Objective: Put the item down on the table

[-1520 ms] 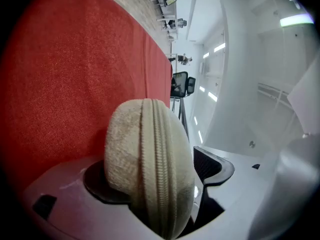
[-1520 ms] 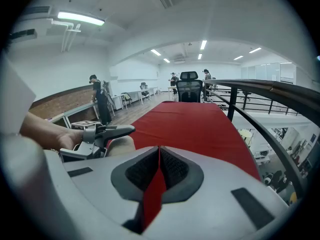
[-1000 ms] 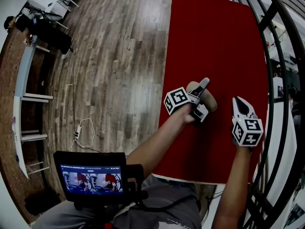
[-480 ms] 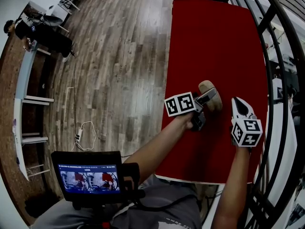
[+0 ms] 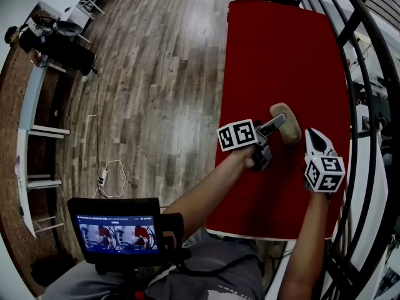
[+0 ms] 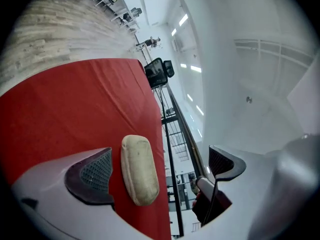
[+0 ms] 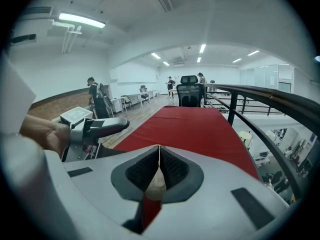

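Beige loaf [image 5: 286, 122] lying on red tabletop [image 5: 281, 49], between wide-spread jaws of left hand-held gripper [image 6: 159, 170]; right hand-held gripper [image 7: 159, 159] pressed together, empty. Apparently set down; only withdrawal left

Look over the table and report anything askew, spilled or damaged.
Nothing stands out. The beige item lies flat on the red table, between the open jaws of the left gripper. The right gripper is shut and empty. No spill or damage shows.

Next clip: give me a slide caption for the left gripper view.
Left tool open, the beige oblong item lying between its parted jaws on the red table, near the edge.
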A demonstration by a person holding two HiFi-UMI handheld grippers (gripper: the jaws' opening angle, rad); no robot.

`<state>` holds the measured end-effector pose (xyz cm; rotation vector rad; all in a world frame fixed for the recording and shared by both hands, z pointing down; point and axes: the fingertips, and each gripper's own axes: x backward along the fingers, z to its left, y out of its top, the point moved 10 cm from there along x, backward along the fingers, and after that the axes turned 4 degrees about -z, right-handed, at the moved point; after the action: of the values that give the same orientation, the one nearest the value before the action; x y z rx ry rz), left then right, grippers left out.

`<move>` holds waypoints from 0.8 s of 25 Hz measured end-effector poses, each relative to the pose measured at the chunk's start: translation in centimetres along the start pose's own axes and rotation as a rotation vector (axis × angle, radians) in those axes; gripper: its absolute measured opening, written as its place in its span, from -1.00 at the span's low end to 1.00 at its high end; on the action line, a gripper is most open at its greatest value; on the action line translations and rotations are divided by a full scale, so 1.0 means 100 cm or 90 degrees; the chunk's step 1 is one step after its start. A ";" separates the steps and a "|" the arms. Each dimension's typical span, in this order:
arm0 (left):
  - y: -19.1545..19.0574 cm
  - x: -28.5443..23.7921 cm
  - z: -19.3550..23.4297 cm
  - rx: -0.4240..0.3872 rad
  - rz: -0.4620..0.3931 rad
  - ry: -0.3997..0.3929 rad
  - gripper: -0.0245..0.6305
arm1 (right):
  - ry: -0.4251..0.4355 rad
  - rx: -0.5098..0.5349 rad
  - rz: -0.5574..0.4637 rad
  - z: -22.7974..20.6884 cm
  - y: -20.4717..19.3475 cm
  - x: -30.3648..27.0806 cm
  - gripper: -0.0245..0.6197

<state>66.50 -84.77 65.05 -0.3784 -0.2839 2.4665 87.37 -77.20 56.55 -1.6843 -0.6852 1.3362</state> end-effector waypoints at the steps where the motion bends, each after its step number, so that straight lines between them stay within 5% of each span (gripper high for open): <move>1: 0.001 0.002 -0.001 0.007 -0.003 -0.006 0.89 | 0.000 0.000 -0.001 0.001 0.002 0.000 -0.90; 11: 0.023 0.033 -0.010 0.037 -0.046 -0.047 0.50 | -0.003 0.005 -0.011 0.022 0.015 0.006 -0.91; 20: 0.040 0.067 -0.028 0.052 -0.056 -0.113 -0.31 | -0.005 0.015 -0.028 0.049 0.031 0.015 -0.90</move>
<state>60.08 -83.48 59.87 -0.1109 -0.2658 2.4195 82.81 -76.04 52.86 -1.6366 -0.7040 1.3155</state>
